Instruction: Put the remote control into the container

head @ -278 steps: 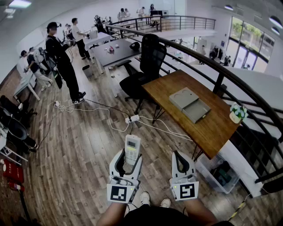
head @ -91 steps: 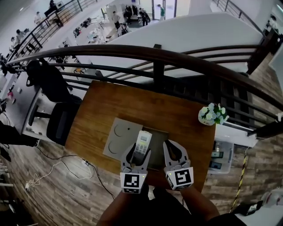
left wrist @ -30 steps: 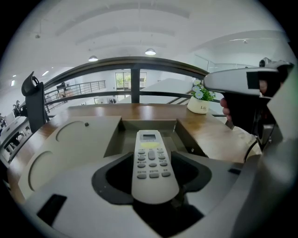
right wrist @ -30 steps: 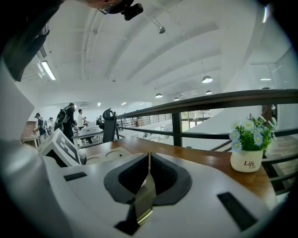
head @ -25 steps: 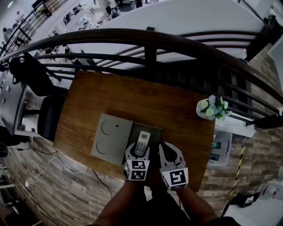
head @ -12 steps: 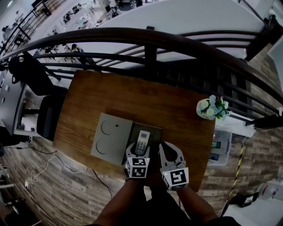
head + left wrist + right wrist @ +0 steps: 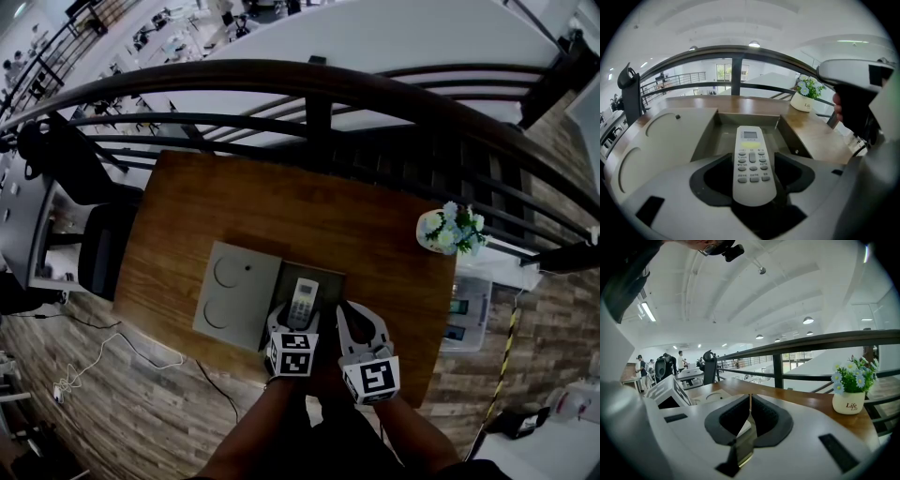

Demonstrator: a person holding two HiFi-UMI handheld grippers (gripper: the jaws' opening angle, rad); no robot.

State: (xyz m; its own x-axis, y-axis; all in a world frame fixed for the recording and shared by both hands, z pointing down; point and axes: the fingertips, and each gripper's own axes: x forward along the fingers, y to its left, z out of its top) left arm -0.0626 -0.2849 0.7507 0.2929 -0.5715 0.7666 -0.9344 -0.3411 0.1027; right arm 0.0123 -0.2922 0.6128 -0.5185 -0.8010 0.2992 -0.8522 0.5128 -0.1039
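Left gripper view: the left hand-held gripper [image 7: 753, 174], its jaws just opened wide, loosely flanks the remote control [image 7: 751, 152], which lies lengthwise straight ahead between them, far end inside the grey container [image 7: 790, 136] on the counter [image 7: 820, 140].

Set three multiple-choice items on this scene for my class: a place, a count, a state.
1. The white plastic remote control lies over: A the open grey box-shaped container; B the flower pot; C the black chair.
2. Round dents in the flat grey lid: A one; B two; C four.
3. The right gripper has its fingers: A together; B wide apart; C clamping the remote.
Answers: A, the container's floor shows beyond the remote; B, the head view shows two circles; A, they meet along a thin line.
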